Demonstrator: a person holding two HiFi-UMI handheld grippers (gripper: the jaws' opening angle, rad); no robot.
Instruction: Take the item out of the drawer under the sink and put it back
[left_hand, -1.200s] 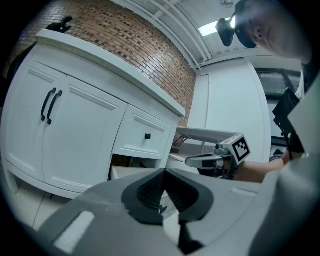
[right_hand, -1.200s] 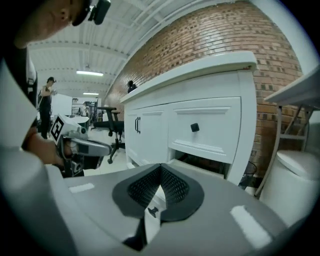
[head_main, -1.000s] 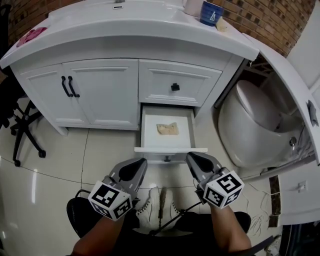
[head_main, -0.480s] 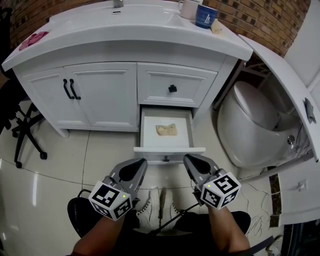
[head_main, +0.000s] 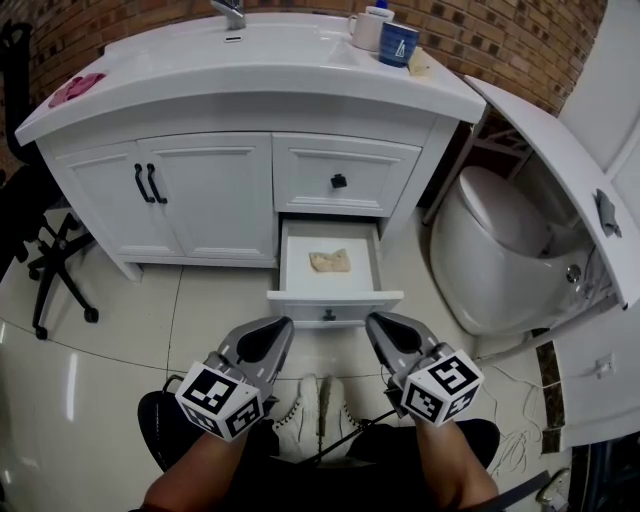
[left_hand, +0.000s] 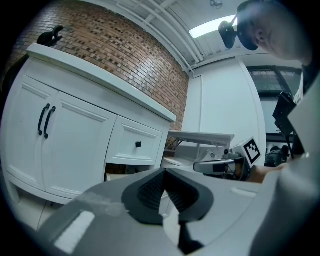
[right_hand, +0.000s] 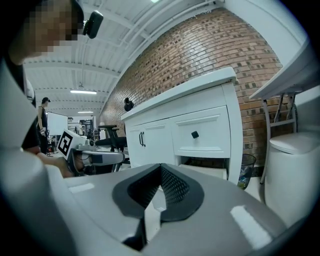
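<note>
The lower drawer (head_main: 335, 296) of the white sink cabinet (head_main: 210, 190) stands pulled out. Inside it lies a tan crumpled item (head_main: 330, 261). My left gripper (head_main: 270, 335) hovers over the floor in front of the drawer, left of its front, shut with nothing in it. My right gripper (head_main: 380, 332) hangs to the right of the drawer front, also shut and empty. In the left gripper view the pads (left_hand: 164, 192) meet, and the drawer (left_hand: 120, 176) shows behind them. In the right gripper view the pads (right_hand: 161, 192) touch, and the open drawer (right_hand: 207, 171) lies ahead.
A white toilet (head_main: 500, 260) stands right of the cabinet under a tilted white panel (head_main: 560, 180). Mugs (head_main: 398, 42) sit on the countertop. A black office chair (head_main: 45, 250) stands at the left. My white shoes (head_main: 320, 410) rest on the tiled floor, with cables beside them.
The view has tipped up a little, so the cabinet and drawer sit lower and farther. Both grippers hold almost the same place, shut, in front of the open drawer.
</note>
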